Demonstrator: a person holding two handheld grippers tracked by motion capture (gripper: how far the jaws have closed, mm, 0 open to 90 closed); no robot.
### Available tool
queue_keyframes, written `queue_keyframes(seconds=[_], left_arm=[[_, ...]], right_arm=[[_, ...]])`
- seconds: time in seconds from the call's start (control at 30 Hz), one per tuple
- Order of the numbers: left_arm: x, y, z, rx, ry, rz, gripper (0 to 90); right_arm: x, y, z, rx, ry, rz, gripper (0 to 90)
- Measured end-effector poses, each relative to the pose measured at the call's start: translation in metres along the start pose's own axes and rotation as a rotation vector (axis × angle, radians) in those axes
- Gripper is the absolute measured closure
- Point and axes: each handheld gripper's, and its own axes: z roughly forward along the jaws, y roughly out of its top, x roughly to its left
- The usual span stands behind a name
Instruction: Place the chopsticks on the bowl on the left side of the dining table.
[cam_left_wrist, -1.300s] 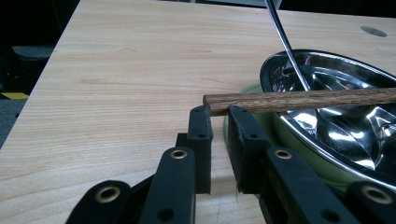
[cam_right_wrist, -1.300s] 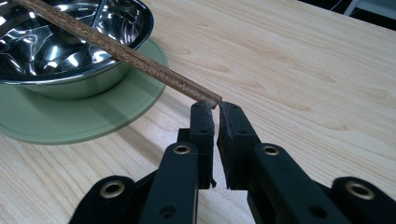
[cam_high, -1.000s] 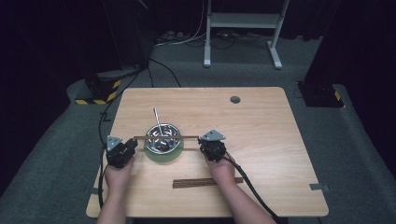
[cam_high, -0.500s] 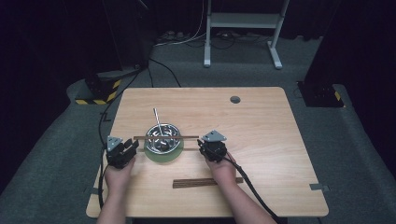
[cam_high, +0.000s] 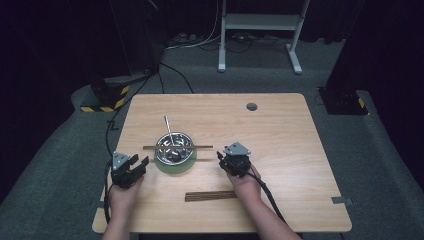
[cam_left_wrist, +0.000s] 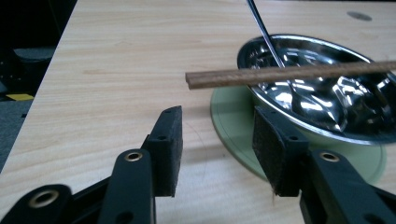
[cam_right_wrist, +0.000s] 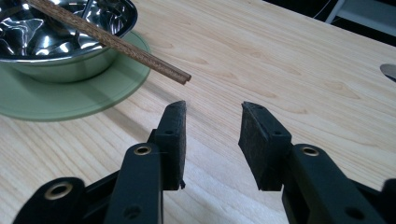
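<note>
Nearest you, a second pair of chopsticks (cam_high: 210, 196) is lying on the table (cam_high: 280, 135) by your right wrist. Your left gripper (cam_high: 131, 168) and right gripper (cam_high: 231, 161) are flanking the bowl, jaws parted and gripping nothing, having just been opening. Between them, the chopsticks (cam_high: 177, 147) are resting across the rim of the steel bowl (cam_high: 174, 148), which is sitting on the green plate (cam_high: 176, 167). A spoon (cam_high: 169, 129) is leaning out of the bowl's far side.
</note>
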Motion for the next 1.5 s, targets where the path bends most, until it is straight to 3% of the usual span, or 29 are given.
queue_keyframes(seconds=[0.17, 0.47, 0.73, 0.83, 0.87, 1.0, 1.07, 1.23, 1.37, 1.43, 1.5], left_arm=[[-0.007, -0.006, -0.008, 0.027, -0.036, 0.015, 48.4], [-0.028, -0.019, -0.018, 0.094, -0.124, 0.045, 43.8], [-0.036, -0.031, -0.014, 0.169, -0.125, 0.071, 41.4], [-0.039, -0.034, -0.010, 0.194, -0.119, 0.077, 40.2], [-0.041, -0.036, -0.009, 0.201, -0.113, 0.065, 39.9], [-0.044, -0.037, -0.007, 0.199, -0.101, 0.082, 38.9], [-0.044, -0.037, -0.006, 0.195, -0.102, 0.107, 38.7], [-0.051, -0.037, -0.004, 0.203, -0.074, 0.149, 37.7], [-0.051, -0.037, -0.003, 0.200, -0.089, 0.156, 37.4], [-0.051, -0.037, -0.003, 0.201, -0.088, 0.155, 37.1], [-0.052, -0.037, -0.003, 0.202, -0.087, 0.157, 37.1]], right_arm=[[-0.005, -0.006, -0.010, 0.002, -0.009, 0.011, 57.1], [-0.032, -0.021, -0.040, -0.033, -0.037, 0.027, 50.2], [-0.067, -0.051, -0.078, -0.027, -0.094, 0.033, 51.3], [-0.081, -0.068, -0.091, -0.001, -0.121, 0.024, 51.1], [-0.087, -0.074, -0.095, 0.012, -0.132, 0.030, 50.8], [-0.109, -0.097, -0.109, 0.055, -0.167, 0.067, 49.6], [-0.118, -0.106, -0.115, 0.076, -0.177, 0.087, 49.1], [-0.134, -0.120, -0.126, 0.142, -0.159, 0.142, 46.9], [-0.140, -0.127, -0.126, 0.193, -0.136, 0.169, 43.6], [-0.139, -0.131, -0.124, 0.184, -0.102, 0.172, 43.1], [-0.139, -0.130, -0.124, 0.186, -0.105, 0.172, 41.9]])
